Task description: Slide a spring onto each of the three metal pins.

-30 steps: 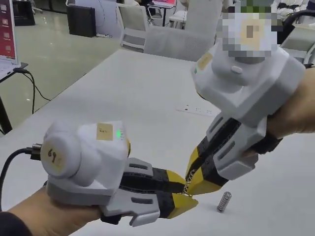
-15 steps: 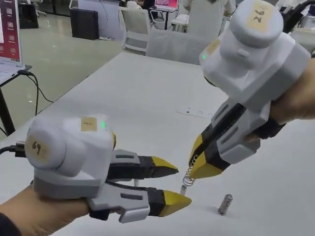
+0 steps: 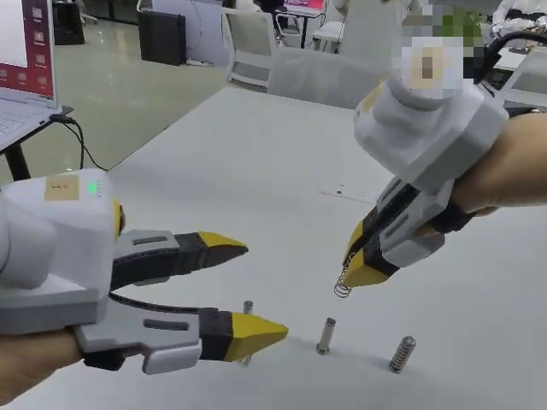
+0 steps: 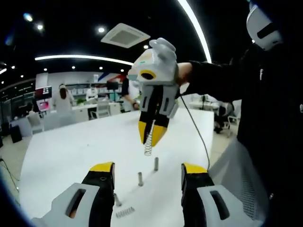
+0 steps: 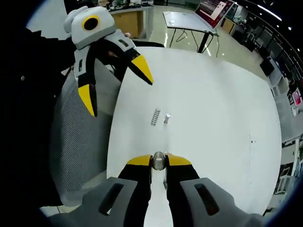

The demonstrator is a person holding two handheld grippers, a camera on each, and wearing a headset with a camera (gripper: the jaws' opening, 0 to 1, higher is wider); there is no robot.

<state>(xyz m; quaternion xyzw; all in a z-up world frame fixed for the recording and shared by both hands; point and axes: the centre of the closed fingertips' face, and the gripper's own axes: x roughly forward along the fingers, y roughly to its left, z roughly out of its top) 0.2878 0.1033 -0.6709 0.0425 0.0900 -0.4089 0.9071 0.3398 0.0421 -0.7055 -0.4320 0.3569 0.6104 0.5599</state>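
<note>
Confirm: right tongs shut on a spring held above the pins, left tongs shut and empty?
Wrong on one point: the left tongs are open, not shut. Their jaws stand wide apart and empty, as the left gripper view shows. The rest holds: the right tongs are shut on a spring held above the pins.

Three cameras on one white table [image 3: 256, 154].
The head view looks forward and down from close above; the left gripper view faces the right gripper [image 4: 152, 136], the right gripper view faces the left gripper [image 5: 118, 90]; all share the pins [image 3: 326, 335].
</note>
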